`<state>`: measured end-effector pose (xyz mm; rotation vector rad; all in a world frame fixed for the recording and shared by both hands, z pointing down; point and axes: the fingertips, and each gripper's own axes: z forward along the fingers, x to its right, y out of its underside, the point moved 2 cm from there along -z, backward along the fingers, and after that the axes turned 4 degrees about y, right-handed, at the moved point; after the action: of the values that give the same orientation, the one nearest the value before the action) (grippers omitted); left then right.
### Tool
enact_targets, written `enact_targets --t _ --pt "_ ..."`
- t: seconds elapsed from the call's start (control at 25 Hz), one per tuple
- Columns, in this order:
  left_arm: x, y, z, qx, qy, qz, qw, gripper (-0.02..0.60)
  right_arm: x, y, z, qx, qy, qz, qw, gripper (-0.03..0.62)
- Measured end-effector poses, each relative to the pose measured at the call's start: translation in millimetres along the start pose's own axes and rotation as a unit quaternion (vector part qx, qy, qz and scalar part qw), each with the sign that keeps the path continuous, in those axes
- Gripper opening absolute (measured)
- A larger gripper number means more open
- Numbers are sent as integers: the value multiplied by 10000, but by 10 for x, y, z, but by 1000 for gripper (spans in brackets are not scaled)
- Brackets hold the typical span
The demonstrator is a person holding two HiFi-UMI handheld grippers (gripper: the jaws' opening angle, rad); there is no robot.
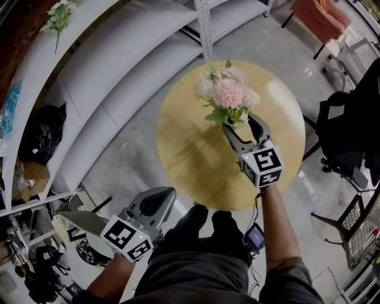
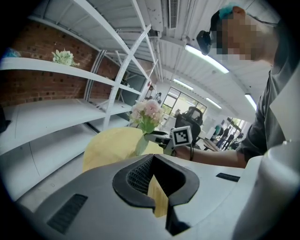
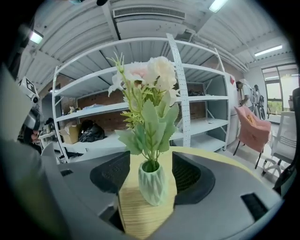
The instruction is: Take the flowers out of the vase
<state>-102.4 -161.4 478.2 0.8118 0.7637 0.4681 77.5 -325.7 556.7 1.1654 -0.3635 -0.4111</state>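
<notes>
- Flowers (image 1: 228,92): one pink-and-white bunch, standing upright in one pale green ribbed vase (image 3: 152,183) on the round wooden counter (image 1: 190,154).
- Two tongs: right tongs (image 1: 244,126) spread wide on either side of the vase, pads clear of it; left tongs (image 2: 152,161) closed, empty, held low beside the counter.
- Grey floor (image 1: 136,148); white shelving (image 1: 119,77) carries a second bunch (image 1: 59,15); one pink chair (image 1: 317,21).

1. the round pale wooden table top (image 1: 190,169) is bare on its left and near parts, so there is free way in there.
2. the pale green ribbed vase (image 3: 152,182) stands between the parted jaws of the right gripper (image 1: 240,123), with a slim gap on each side.
3. the pink and white flowers (image 1: 228,95) spread above the vase mouth and crowd any way in from above.
4. the white metal shelving (image 1: 119,77) bounds the left, with grey floor (image 1: 136,142) between it and the table.
</notes>
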Motion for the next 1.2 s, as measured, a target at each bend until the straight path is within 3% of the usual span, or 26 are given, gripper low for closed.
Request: enact_targets --t 0.44,0.88,1.04,1.2 --pt "13 125 -12 -36 -200 -107 9997 9 -74 37 188 -37 -394 -277 9988 233" --pt "-44 88 -63 -15 -277 -137 9995 9 -7 -72 239 90 -250 -252 9993 227" --pt "-30 49 -67 -11 -241 -107 9997 9 31 -114 206 167 -79 -199 9996 135" --pt "-43 4 -72 25 -220 -100 9997 9 43 -147 191 210 -14 -85 9997 92"
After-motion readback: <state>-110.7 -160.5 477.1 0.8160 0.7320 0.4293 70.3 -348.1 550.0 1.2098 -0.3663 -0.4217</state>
